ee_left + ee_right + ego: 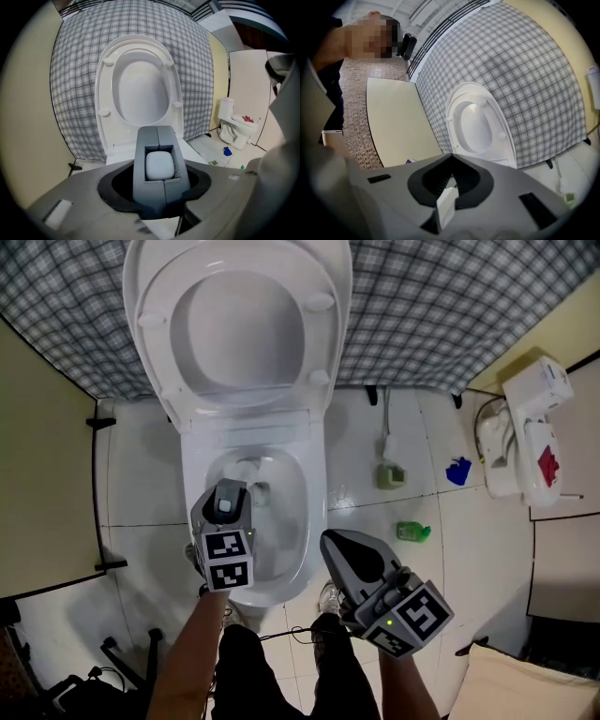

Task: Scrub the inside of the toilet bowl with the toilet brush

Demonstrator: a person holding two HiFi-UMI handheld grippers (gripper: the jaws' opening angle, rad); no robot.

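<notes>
We are holding the left hand-held gripper (pixel 228 495) (pixel 157 135) over the near left part of the toilet bowl (pixel 317 507). Its jaws are clamping the pale, rounded handle end of the toilet brush (pixel 225 505) (pixel 159 165). The rest of the brush is hiding under the gripper, so we are not able to tell whether its head is reaching into the bowl.

The bowl is standing open, with the seat (pixel 314 343) tipped up against the checked wall (pixel 450 306) at the far side. Inside the bowl we are seeing bare white porcelain and a small dark patch (pixel 261 491) at its far end, just right of the gripper. We cannot tell what that patch is.

We are keeping the right hand-held gripper (pixel 330 545) (pixel 451 157) near us, to the right of the bowl and over the floor (pixel 366 427). Its jaws are meeting at the tips with nothing between them.

On the floor to the right of the toilet, a small green holder (pixel 391 475) is sitting with a white hose (pixel 385 423) running from it toward the wall; its contents are not showing. A green bottle (pixel 412 532) is sitting nearer to us, and a blue thing (pixel 458 471) is lying further right. At the far right a small white toilet (pixel 511 442) is standing with a red thing (pixel 548 465) on top.
</notes>
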